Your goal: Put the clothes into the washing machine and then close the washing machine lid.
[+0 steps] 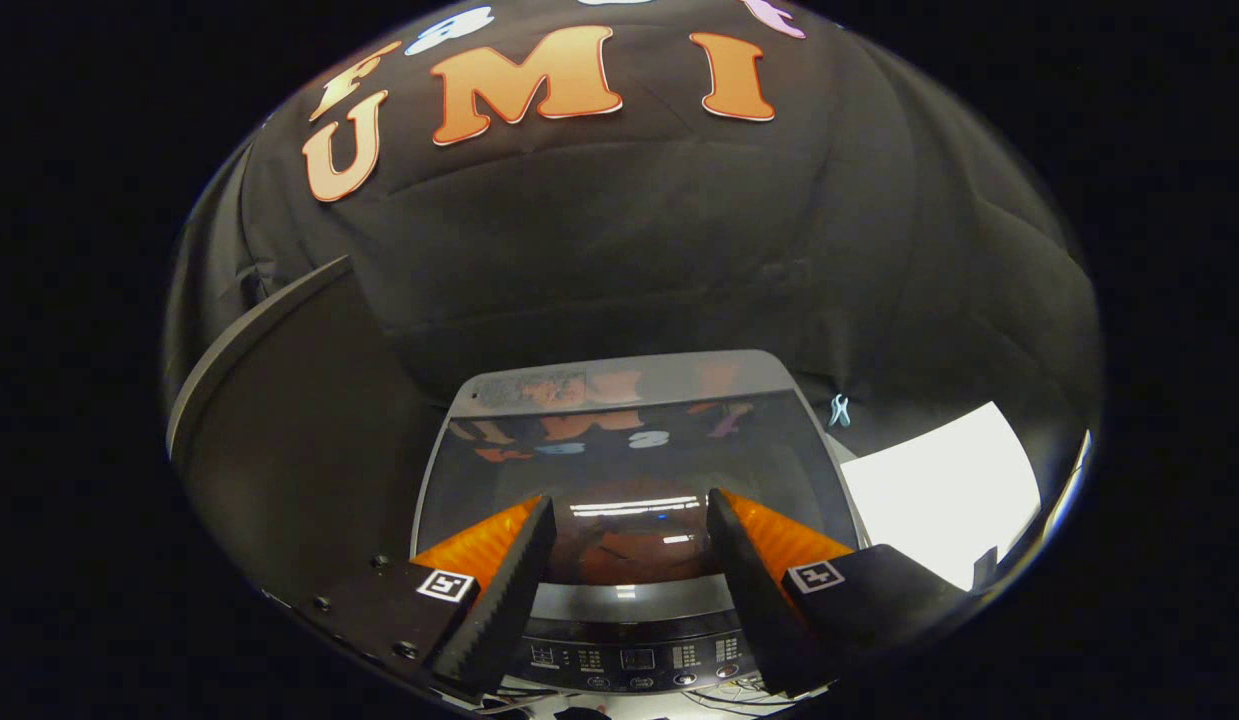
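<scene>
Washer sits just ahead of and below the claw, its glass lid shut flat. Claw fingers spread wide, holding nothing. Control panel lies between the fingers. White sheet lies beside the washer.

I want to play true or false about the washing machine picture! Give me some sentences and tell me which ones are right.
1. The grey top-loading washing machine has its dark glass lid lying shut. True.
2. The tongs are squeezing a shirt. False: the fingers stand apart with nothing between them, above the lid.
3. The control panel with small buttons sits between the two fingers, nearer than the lid. True.
4. A white flat sheet lies on top of the lid. False: it lies beside the machine, beyond the right finger.
</scene>
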A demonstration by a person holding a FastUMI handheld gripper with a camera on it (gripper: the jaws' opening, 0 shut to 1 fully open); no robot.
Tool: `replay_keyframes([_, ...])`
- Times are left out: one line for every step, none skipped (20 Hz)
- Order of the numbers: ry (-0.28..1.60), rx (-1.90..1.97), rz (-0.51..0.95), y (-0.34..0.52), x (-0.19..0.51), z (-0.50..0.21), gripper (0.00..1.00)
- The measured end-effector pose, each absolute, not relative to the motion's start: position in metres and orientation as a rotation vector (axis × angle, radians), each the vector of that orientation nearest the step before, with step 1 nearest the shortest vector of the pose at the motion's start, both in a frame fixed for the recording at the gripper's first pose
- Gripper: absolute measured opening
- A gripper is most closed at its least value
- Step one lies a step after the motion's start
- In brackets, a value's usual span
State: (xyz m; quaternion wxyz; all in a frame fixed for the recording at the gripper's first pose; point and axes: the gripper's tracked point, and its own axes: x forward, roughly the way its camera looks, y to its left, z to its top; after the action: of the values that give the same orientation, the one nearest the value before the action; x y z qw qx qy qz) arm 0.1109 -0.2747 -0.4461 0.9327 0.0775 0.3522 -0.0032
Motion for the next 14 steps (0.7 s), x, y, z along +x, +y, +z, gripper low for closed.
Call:
replay_keyframes([0.731,0.16,-0.005,-0.275,0.109,-0.449,0.98])
replay_keyframes([0.741,0.16,-0.004,-0.275,0.108,-0.454,0.98])
replay_keyframes([0.753,0.159,-0.003,-0.275,0.106,-0.458,0.98])
replay_keyframes([0.764,0.162,-0.002,-0.275,0.105,-0.463,0.98])
replay_keyframes([0.769,0.168,0.0,-0.275,0.104,-0.466,0.98])
replay_keyframes([0.77,0.168,-0.002,-0.275,0.103,-0.466,0.98])
replay_keyframes([0.761,0.171,-0.001,-0.276,0.103,-0.46,0.98])
replay_keyframes([0.742,0.174,-0.001,-0.276,0.104,-0.452,0.98])
replay_keyframes([0.717,0.176,0.003,-0.276,0.107,-0.44,0.98])
replay_keyframes([0.692,0.176,0.01,-0.276,0.11,-0.426,0.98])
replay_keyframes([0.675,0.162,0.006,-0.278,0.11,-0.413,0.98])
replay_keyframes([0.655,0.149,0.008,-0.279,0.109,-0.403,0.98])
replay_keyframes([0.627,0.144,0.01,-0.279,0.11,-0.388,0.98])
replay_keyframes([0.598,0.15,0.012,-0.277,0.108,-0.371,0.98])
